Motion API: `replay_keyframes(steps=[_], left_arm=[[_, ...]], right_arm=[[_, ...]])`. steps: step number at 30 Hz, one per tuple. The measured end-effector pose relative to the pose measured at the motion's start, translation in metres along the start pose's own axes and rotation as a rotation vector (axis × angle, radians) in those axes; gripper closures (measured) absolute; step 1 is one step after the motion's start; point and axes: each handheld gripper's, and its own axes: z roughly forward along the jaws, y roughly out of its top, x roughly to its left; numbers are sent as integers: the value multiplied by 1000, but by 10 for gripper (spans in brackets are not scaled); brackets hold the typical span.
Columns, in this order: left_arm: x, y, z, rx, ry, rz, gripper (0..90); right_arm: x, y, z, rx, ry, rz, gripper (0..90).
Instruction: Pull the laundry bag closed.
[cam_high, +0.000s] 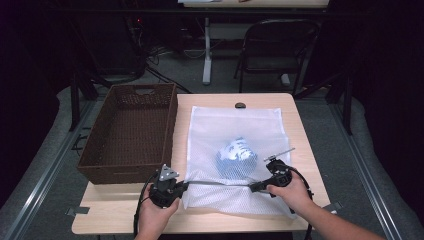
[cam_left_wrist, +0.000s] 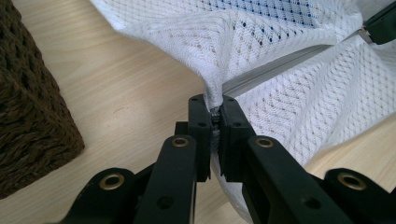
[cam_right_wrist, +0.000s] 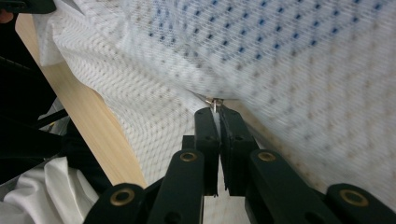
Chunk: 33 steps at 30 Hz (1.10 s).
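Table (cam_high: 300, 125): light wood top; everything below is placed relative to the mesh bag lying on it.
Basket (cam_high: 131, 132): dark brown wicker, just beside the bag's left edge, standing on the table's left part.
Mesh bag (cam_high: 235, 125): white netting, flat across the table's middle and right, with a zip line running across it near the person's side.
Bundle in bag (cam_high: 234, 156): blue-and-white cloth lump inside the netting, near the bag's centre, just beyond the zip line.
Left gripper (cam_left_wrist: 214, 107): at the bag's near-left corner, jaws clenched on a pinch of mesh at the end of the zip line.
Right gripper (cam_right_wrist: 216, 111): on the zip line right of the bundle, jaws pressed together on a small metal zip pull (cam_right_wrist: 215, 102).
Black knob (cam_high: 240, 105): small, on the table just past the bag's far edge.
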Motion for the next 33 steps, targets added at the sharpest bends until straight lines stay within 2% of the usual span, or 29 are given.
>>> replay_keyframes(steps=[7,8,12,13,14,22,33], left_arm=[[0,-1,0,-7,11,-9,853],[0,-1,0,-7,10,-10,853],[0,-1,1,-5,14,-10,853],[1,-1,1,-4,15,-7,853],[1,-1,1,-5,16,-10,853],[2,0,0,-4,11,-14,853],[1,0,1,-5,17,-14,853]], right_arm=[[-14,-9,-11,-20,-28,19,865],[-15,-10,-13,-18,-35,35,865],[-22,-15,-19,-31,-39,41,865],[-23,-17,-21,-31,-45,57,865],[-25,-18,-22,-35,-48,49,865],[-37,-28,-37,-55,-74,75,865],[-46,-37,-50,-58,-97,99,865]])
